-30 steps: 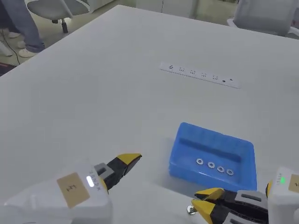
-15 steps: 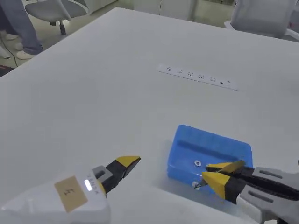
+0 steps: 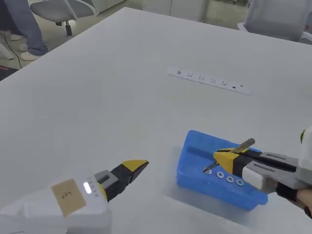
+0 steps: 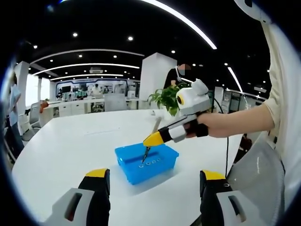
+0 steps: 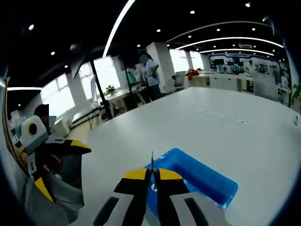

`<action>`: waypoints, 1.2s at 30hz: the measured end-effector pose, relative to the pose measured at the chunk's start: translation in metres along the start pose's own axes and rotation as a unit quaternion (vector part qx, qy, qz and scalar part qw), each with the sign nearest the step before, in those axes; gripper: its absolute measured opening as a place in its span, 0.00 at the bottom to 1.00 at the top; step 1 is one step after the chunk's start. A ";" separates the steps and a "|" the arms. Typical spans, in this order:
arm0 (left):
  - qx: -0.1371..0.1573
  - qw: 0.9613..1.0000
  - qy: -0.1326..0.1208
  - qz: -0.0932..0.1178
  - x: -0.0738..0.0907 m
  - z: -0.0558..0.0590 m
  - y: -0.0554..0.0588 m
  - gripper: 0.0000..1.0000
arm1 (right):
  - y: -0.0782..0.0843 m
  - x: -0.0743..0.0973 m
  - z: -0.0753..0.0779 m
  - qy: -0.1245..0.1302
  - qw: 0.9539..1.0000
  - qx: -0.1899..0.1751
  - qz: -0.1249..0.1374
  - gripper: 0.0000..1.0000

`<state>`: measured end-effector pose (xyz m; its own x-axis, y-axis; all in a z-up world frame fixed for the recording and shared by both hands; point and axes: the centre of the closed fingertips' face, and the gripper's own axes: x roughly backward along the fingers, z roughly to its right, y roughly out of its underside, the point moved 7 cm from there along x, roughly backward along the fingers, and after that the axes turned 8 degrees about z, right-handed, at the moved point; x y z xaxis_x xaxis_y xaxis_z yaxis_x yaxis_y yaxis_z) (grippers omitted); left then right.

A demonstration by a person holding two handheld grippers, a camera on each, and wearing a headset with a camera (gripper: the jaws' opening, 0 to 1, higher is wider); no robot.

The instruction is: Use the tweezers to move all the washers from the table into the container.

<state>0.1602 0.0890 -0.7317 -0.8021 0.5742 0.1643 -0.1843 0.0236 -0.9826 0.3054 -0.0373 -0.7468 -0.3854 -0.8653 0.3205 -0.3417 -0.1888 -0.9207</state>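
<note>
Step in hand: drop-off. The right hand-held gripper [image 3: 222, 159] is pinched narrow on the tweezers [image 3: 245, 144]. In the right gripper view its jaws are nearly together with the steel shank running between them. The tweezers point down into the blue container [image 3: 195, 146], tips low over its floor at the near end of a row of washers [image 3: 230, 178] lying there. Can't tell whether a washer is in the tips, too small. At least three washers sit in a line in the container, maybe a fourth right at the tips.

The left hand-held gripper [image 3: 132, 169] has its jaws wide and holds nothing. It hovers over the bench [image 3: 122, 87] beside the container, apart from it. The left gripper view looks across at the container with the other hand-held gripper above it.

Next move, my read:
- Ease the squeeze so the tweezers spring open and release inside the walls.
- Lift straight up clear of the rim.
- Scan the bench for any remaining washer.

Risk: a washer sticking to a tip or bouncing out.

Writing: the tan sticker [image 3: 66, 194] on the left hand-held gripper carries a dark mark, not legible, with a small lit indicator [image 3: 87, 186] beside it. The socket strip [image 3: 209, 79] set in the bench has markings too small to read. No brand readable.
</note>
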 end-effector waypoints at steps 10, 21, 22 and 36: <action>0.006 1.000 0.008 -0.008 0.002 -0.002 -0.002 0.71 | 0.003 -0.027 0.007 -0.015 0.999 0.035 -0.032 0.03; -0.010 0.999 0.024 -0.037 0.011 -0.035 -0.002 0.53 | 0.019 -0.042 0.009 -0.033 0.993 0.087 -0.074 0.03; -0.015 0.999 0.024 -0.040 0.010 -0.037 -0.002 0.52 | 0.019 -0.042 0.009 -0.034 0.992 0.093 -0.076 0.03; -0.040 0.995 0.090 -0.033 -0.011 -0.055 -0.024 0.34 | 0.019 -0.048 0.012 -0.041 0.986 0.131 -0.090 0.03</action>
<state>0.2047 0.1269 -0.7148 -0.6738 0.7060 0.2183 -0.1826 0.1271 -0.9749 0.3272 -0.0052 -0.7824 -0.2643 -0.8396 0.4745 -0.1604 -0.4469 -0.8801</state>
